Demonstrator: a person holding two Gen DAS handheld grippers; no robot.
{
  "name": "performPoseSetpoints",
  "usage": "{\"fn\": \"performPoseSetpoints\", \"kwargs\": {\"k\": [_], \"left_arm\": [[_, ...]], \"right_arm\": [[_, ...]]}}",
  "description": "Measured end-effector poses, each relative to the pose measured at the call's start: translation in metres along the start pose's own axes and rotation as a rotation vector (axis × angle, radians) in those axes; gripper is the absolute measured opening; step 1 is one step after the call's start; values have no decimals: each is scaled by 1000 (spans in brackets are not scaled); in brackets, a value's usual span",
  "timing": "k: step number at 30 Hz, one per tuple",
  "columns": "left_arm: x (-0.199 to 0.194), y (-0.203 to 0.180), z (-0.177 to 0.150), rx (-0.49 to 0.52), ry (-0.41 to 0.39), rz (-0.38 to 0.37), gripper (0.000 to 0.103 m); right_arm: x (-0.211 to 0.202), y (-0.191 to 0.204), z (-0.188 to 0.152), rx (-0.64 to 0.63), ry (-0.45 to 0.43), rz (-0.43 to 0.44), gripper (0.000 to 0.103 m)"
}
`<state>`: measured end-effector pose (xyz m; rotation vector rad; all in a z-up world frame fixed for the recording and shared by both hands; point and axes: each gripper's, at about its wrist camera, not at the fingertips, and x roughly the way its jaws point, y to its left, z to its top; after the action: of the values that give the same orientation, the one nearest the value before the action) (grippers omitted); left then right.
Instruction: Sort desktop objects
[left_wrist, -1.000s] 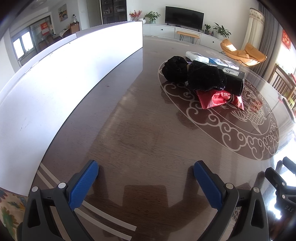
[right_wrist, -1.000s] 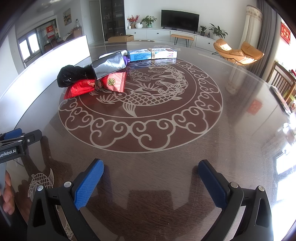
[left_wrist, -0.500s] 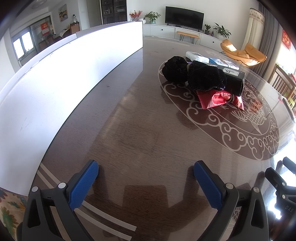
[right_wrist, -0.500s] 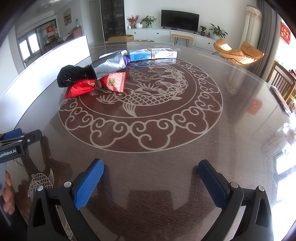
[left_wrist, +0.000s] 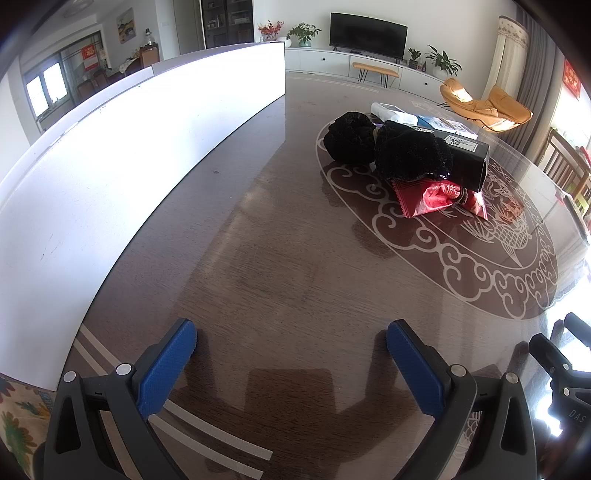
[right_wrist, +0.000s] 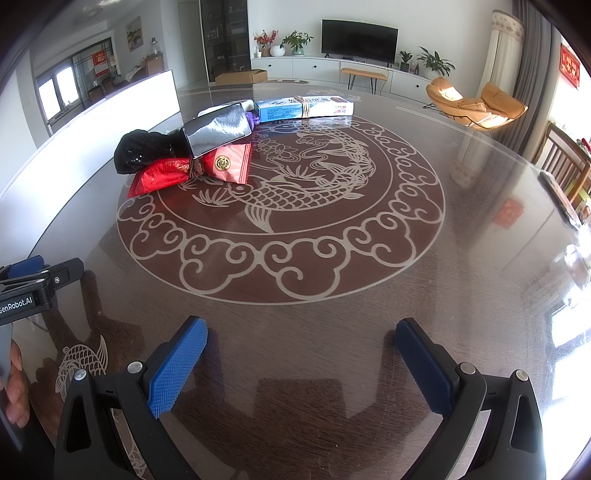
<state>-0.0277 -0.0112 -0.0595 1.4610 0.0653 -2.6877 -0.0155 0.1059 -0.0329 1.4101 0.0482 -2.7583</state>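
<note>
In the left wrist view, the left hand-held gripper (left_wrist: 291, 343) hangs over the near part of the dark table (left_wrist: 258, 258), its blue-padded fingers spread wide with nothing between them. A white panel (left_wrist: 110, 166) stands along the table's left side. Far and to the right lies the pile to be sorted: two black fuzzy bundles (left_wrist: 391, 144) touching each other, a black box (left_wrist: 467, 160) just behind them, a red snack packet (left_wrist: 432, 195) sticking out from under the nearer bundle, and a white and blue carton (left_wrist: 417, 120) at the far end. Part of the right hand-held gripper (left_wrist: 565, 362) shows at the right edge.

In the right wrist view, the right hand-held gripper (right_wrist: 301, 343) is likewise spread and empty above the near table (right_wrist: 480, 258). The pile sits far left on the rim of the fish medallion (right_wrist: 280, 199): a black bundle (right_wrist: 144, 151), a silvery box (right_wrist: 218, 133) leaning over two red packets (right_wrist: 192, 170), and the blue and white carton (right_wrist: 303, 107) lying behind. The left hand-held gripper's body (right_wrist: 33, 288) shows at the left edge.
</note>
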Motion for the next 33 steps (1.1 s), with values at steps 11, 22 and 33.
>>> {"fn": "performPoseSetpoints", "kwargs": {"k": [11,22,33], "left_arm": [[1,13,3,-47,1,26,103],[0,17,1,-74,-7,50,103],[-1,18,-1,-76,-13,52,103]], "right_arm": [[0,0,0,0,0,0,102],[4,-2,7,16,21,11,103],[31,80,144,-241,-110,15,102]]}}
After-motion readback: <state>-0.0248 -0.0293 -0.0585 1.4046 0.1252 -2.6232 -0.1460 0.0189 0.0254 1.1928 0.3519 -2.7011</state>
